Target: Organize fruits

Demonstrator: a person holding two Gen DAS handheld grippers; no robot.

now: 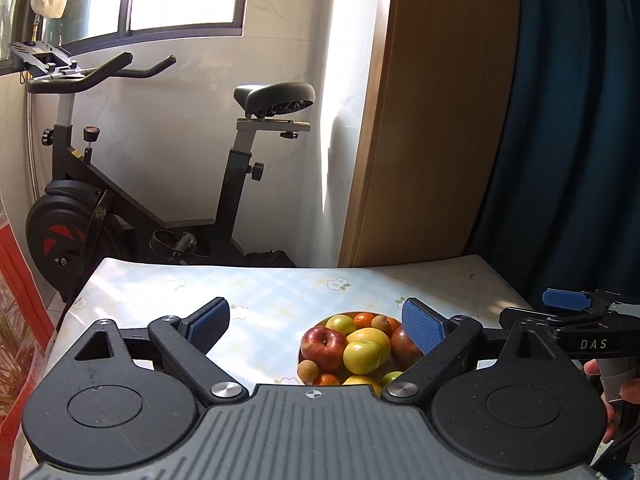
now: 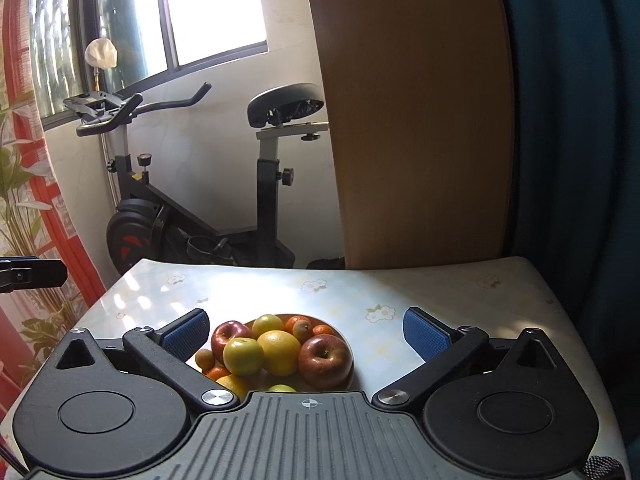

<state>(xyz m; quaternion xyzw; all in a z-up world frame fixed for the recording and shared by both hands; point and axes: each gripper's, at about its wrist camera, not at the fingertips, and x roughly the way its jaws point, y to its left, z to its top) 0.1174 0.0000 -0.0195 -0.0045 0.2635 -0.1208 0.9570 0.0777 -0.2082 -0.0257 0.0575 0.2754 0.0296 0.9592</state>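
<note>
Left gripper (image 1: 318, 326) released, blue pads spread wide and holding nothing. Right gripper (image 2: 306, 330) likewise released above the plate (image 2: 347, 338) heaped with apples, citrus, longans.

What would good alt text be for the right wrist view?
A plate heaped with apples, oranges and other fruit sits on a floral-clothed table, seen between the open, empty right gripper. An exercise bike stands behind by a window.
</note>
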